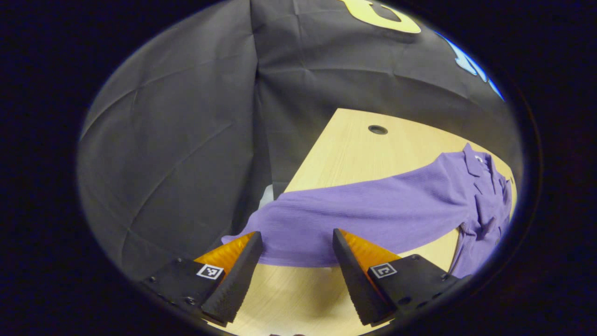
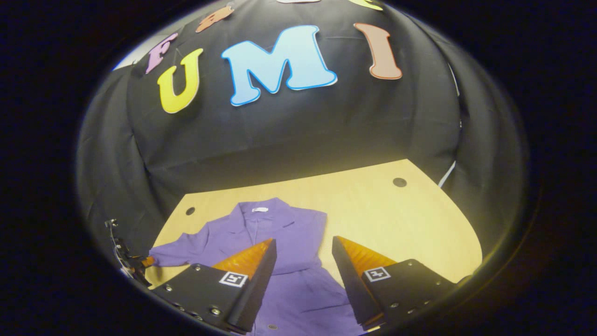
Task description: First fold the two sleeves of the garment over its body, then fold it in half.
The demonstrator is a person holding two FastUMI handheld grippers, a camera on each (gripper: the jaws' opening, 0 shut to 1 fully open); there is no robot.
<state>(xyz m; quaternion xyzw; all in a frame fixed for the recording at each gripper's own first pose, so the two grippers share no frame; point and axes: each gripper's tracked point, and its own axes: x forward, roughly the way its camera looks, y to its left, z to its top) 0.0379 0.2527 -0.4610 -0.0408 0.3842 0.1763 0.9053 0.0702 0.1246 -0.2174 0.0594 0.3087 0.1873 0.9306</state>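
A purple collared garment (image 1: 373,210) lies flat on the wooden table (image 1: 354,149), collar (image 1: 476,159) at the far right. One long sleeve (image 1: 289,228) stretches toward me, its cuff end just ahead of my left gripper (image 1: 296,261), which is open and low over the table. In the right gripper view the garment (image 2: 280,233) lies collar away, its sleeve (image 2: 179,254) reaching left to the far-off left gripper (image 2: 127,260). The garment's right side ends in a straight edge. My right gripper (image 2: 303,275) hovers open above the garment's body.
The table (image 2: 396,219) has round cable holes (image 1: 377,129) (image 2: 399,182) (image 2: 190,211) near its back edge. Bare wood lies to the right of the garment in the right gripper view. Black cloth walls close in behind and beside the table.
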